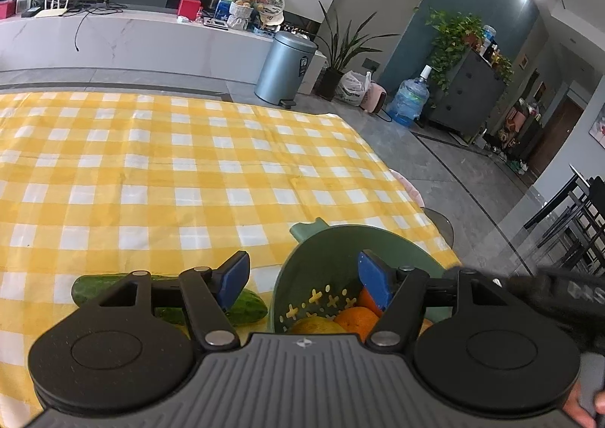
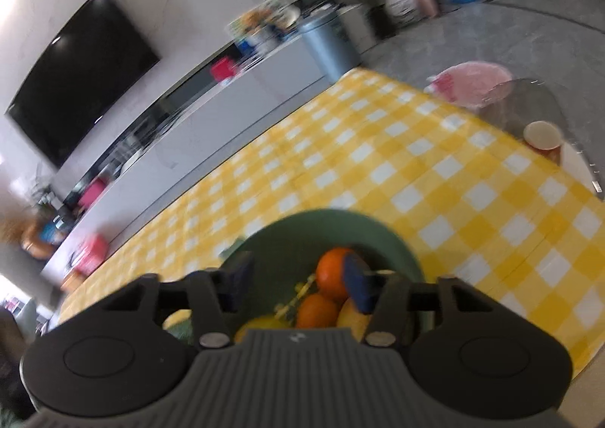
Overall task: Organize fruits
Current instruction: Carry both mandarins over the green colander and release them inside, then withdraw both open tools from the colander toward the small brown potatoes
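Observation:
A green slotted basket [image 1: 332, 239] stands on the yellow checked cloth near the table's right edge. It holds oranges [image 1: 357, 316] and a yellow fruit [image 1: 317, 326]. A cucumber [image 1: 90, 288] lies on the cloth just left of it. My left gripper [image 1: 304, 282] is open astride the basket's left wall, one pad over the cucumber and one inside the basket. In the blurred right wrist view my right gripper [image 2: 297, 286] stands open over the basket [image 2: 321, 224]. Its right pad is in front of an orange [image 2: 331, 271]; nothing is pressed between the pads.
The cloth [image 1: 170, 171] stretches far and left. A round glass side table [image 2: 529, 103] with a paper cup [image 2: 540, 135] sits past the table's right edge. A dark blurred device [image 1: 559, 288] and a hand [image 1: 582, 409] show at the right. A metal bin [image 1: 283, 65] stands beyond.

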Tool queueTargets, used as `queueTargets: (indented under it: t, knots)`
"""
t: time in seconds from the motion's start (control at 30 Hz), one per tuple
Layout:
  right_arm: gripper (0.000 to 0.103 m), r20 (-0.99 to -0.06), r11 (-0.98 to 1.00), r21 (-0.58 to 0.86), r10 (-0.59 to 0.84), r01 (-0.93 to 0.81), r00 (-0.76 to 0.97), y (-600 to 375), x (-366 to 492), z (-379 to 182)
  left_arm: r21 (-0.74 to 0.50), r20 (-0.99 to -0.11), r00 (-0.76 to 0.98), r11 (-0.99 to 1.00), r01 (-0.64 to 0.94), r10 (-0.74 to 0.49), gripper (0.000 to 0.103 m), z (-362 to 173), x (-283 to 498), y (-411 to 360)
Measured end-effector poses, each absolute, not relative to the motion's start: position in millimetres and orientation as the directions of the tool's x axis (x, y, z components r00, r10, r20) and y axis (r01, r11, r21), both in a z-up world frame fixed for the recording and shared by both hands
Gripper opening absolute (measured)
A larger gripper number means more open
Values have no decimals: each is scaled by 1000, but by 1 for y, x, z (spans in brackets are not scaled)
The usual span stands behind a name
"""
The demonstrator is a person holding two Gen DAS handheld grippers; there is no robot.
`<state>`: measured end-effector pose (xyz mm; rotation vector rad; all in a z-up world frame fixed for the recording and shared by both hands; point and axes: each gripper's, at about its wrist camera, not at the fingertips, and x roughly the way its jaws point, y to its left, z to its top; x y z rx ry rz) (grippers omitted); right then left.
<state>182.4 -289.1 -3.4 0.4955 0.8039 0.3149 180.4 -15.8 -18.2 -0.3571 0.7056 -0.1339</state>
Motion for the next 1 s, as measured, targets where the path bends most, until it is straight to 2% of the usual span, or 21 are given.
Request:
queueTargets:
  t: [0.07,0.23,0.3,0.4,0.5,0.63,0.7,0.73,0.83,0.87,1.0]
  knots:
    - [46,-619,823,553,513,-134,595,-286,180,-3,-368,-615,751,930,-2,-241,78,-19,179,-14]
    - [47,-710,853,480,515,-205,480,-260,180,1,-418,-616,737,908,-9,-277,79,-24,179,-11]
    - [46,-713,838,485,544,-249,443,-251,177,-1,-436,-606,737,900,8,-300,79,-25,178,-10]
    - [46,-765,855,476,519,-208,383,-248,173,-15,-500,-584,729,866,25,-358,79,-27,178,-4]
    - [46,-817,892,434,449,-127,362,-250,171,-28,-473,-577,745,880,30,-335,79,-23,175,-3]
    - [46,-818,888,447,455,-109,352,-247,170,-30,-460,-581,752,888,14,-312,80,-21,174,2]
    - [43,-825,893,437,446,-109,346,-242,170,-30,-471,-583,749,882,3,-314,80,-22,174,5]
    - [37,-832,897,427,439,-115,339,-239,170,-30,-476,-584,748,879,-2,-314,80,-23,175,7]
    - [36,-834,895,426,446,-134,326,-233,172,-31,-484,-587,745,875,-11,-315,80,-23,175,11]
    - [30,-836,900,413,435,-138,333,-231,172,-31,-485,-588,745,875,-12,-315,80,-24,176,12]
    - [30,-824,899,423,434,-113,364,-236,172,-32,-489,-589,744,872,-16,-317,80,-24,176,14]
